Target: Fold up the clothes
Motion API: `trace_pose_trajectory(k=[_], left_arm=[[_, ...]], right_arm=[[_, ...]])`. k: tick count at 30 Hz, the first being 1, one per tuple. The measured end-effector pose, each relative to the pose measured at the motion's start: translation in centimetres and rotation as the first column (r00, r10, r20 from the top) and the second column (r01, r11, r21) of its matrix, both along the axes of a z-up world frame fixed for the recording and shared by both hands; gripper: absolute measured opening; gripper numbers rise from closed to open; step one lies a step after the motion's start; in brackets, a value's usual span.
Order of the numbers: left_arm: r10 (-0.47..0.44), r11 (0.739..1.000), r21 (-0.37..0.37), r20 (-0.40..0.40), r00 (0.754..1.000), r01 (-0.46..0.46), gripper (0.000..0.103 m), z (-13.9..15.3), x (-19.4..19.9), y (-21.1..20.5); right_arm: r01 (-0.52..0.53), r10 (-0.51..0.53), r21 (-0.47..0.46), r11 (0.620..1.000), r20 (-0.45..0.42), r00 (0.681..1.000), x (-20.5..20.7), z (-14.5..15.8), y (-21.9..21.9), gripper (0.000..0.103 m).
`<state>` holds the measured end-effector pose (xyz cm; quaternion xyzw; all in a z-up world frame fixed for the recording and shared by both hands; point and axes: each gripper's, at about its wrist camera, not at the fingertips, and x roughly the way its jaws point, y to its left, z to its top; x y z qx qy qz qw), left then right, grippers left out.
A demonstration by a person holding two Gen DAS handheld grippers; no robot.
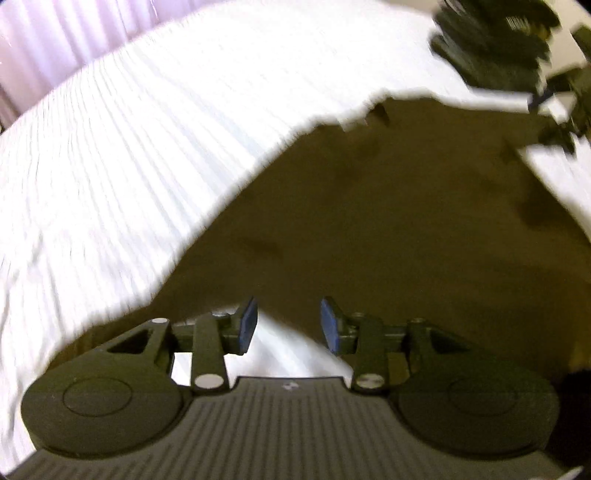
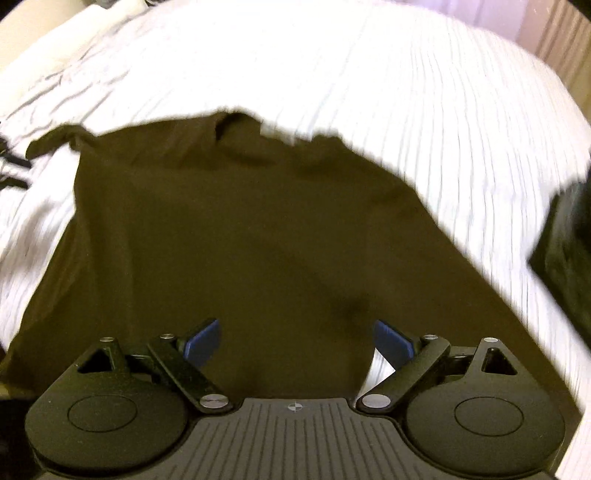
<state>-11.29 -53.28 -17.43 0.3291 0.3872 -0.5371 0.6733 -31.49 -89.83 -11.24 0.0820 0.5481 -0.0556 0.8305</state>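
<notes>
— What sort of room is this?

— A bedroom in a home. A bed (image 2: 424, 110) fills nearly both views, spread with white ribbed bedding.

— Anything besides the bed?

— Behind its far edge, pale pleated curtains (image 1: 48, 33) hang, lilac in this light. At the bed's far left corner in the right wrist view the covers are rumpled like slept-in sheets (image 2: 74, 62).

— And on the bed?

— A dark brown garment (image 2: 240, 229) lies spread on its middle.
</notes>
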Motion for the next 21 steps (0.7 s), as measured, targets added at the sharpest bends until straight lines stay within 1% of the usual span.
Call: trace_pose_trajectory(k=[2,3,4,5,6,8,10,12,16,18,19,20,21], left_arm=[[-0.018,0.999,-0.032,0.000,1.000,0.018,0.033,-0.8,2.4,-3.1],[-0.032,0.999,-0.042,0.002,0.999,0.032,0.033,-1.4,3.5,-4.7],[-0.045,0.998,-0.051,0.005,0.999,0.045,0.033,-2.0,4.6,-6.2],[-0.052,0.997,-0.054,0.007,0.999,0.053,0.033,-2.5,5.3,-7.6],[-0.056,0.997,-0.054,0.004,0.998,0.056,0.033,-3.2,6.0,-9.0],[-0.055,0.997,-0.048,-0.002,0.998,0.055,0.033,-4.8,7.0,-11.4],[-0.059,0.998,-0.036,-0.015,0.998,0.059,0.033,-6.3,8.0,-13.9],[-0.074,0.997,-0.025,-0.027,0.997,0.074,0.033,-8.1,8.3,-15.7],[-0.095,0.995,0.007,-0.089,0.991,0.096,0.034,-10.9,9.3,-17.2],[-0.100,0.994,0.040,-0.102,0.990,0.105,0.033,-12.3,9.4,-17.8],[-0.101,0.993,0.050,-0.108,0.989,0.107,0.032,-12.5,9.3,-17.8],[-0.101,0.992,0.059,-0.114,0.988,0.109,0.018,-12.8,9.2,-17.9],[-0.102,0.992,0.067,-0.116,0.988,0.110,0.002,-12.9,9.1,-17.9]], right_arm=[[-0.029,0.030,-0.037,0.999,0.010,1.000,2.2,-0.2,-2.3,0.092],[-0.043,0.044,-0.055,0.998,0.010,0.999,2.4,-0.6,-3.6,0.090],[-0.062,0.063,-0.071,0.996,0.009,0.998,2.4,-0.5,-3.9,0.078],[-0.084,0.085,-0.085,0.993,0.002,0.996,2.5,-0.4,-5.3,0.070],[-0.101,0.101,-0.097,0.990,-0.002,0.995,2.7,-0.4,-6.5,0.070],[-0.105,0.106,-0.110,0.988,0.004,0.994,4.0,-1.4,-7.8,0.070],[-0.101,0.102,-0.094,0.990,0.008,0.995,6.0,-2.7,-9.7,0.070],[-0.110,0.110,-0.073,0.991,-0.001,0.994,7.3,-4.0,-11.3,0.070],[-0.137,0.136,-0.024,0.990,-0.030,0.990,9.1,-6.9,-13.8,0.070],[-0.150,0.150,0.001,0.989,-0.044,0.988,10.1,-8.4,-15.1,0.070],[-0.156,0.157,0.013,0.988,-0.051,0.986,10.5,-9.1,-15.7,0.070],[-0.163,0.164,0.026,0.986,-0.058,0.985,11.0,-9.8,-16.4,0.058],[-0.169,0.171,0.038,0.985,-0.065,0.983,11.5,-10.5,-17.0,0.044]])
